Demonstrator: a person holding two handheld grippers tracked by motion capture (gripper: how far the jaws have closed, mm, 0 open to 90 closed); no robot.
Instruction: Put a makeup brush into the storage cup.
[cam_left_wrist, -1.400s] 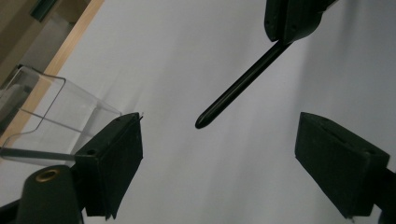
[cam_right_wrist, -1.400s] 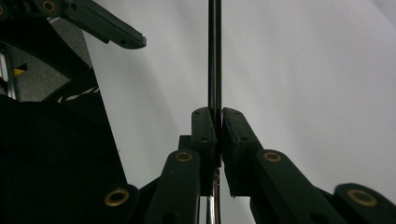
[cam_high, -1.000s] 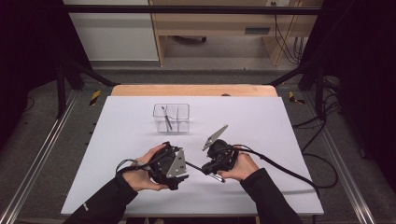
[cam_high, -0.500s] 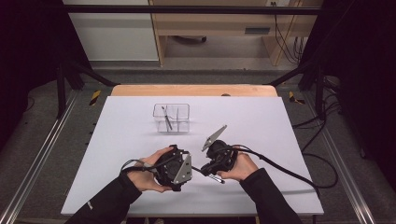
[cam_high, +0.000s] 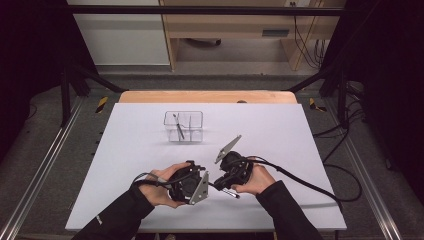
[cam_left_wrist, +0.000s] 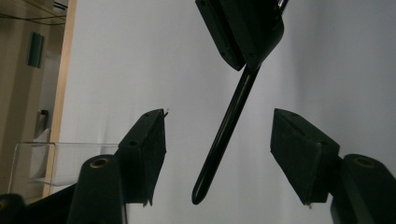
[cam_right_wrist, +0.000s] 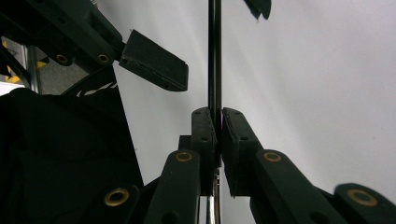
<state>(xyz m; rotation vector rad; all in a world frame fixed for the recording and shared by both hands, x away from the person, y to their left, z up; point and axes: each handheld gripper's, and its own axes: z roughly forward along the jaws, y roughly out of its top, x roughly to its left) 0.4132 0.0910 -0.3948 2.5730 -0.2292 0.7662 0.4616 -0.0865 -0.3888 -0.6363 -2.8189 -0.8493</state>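
Two grippers meet over a thin black rod at the table's near edge.

The left gripper (cam_left_wrist: 219, 154) has just been closing its jaws, but they are apart, either side of the rod (cam_left_wrist: 229, 126) without touching it. The right gripper (cam_right_wrist: 218, 140) is clamped tight on the same rod. A clear divided box (cam_high: 183, 126) sits farther back on the white table (cam_high: 280, 125).

Counter (cam_high: 280, 125) with a white top and a wooden far edge. A clear compartmented box (cam_high: 183, 126) stands directly on it toward the far side, left of centre, holding a dark utensil (cam_high: 178, 126).
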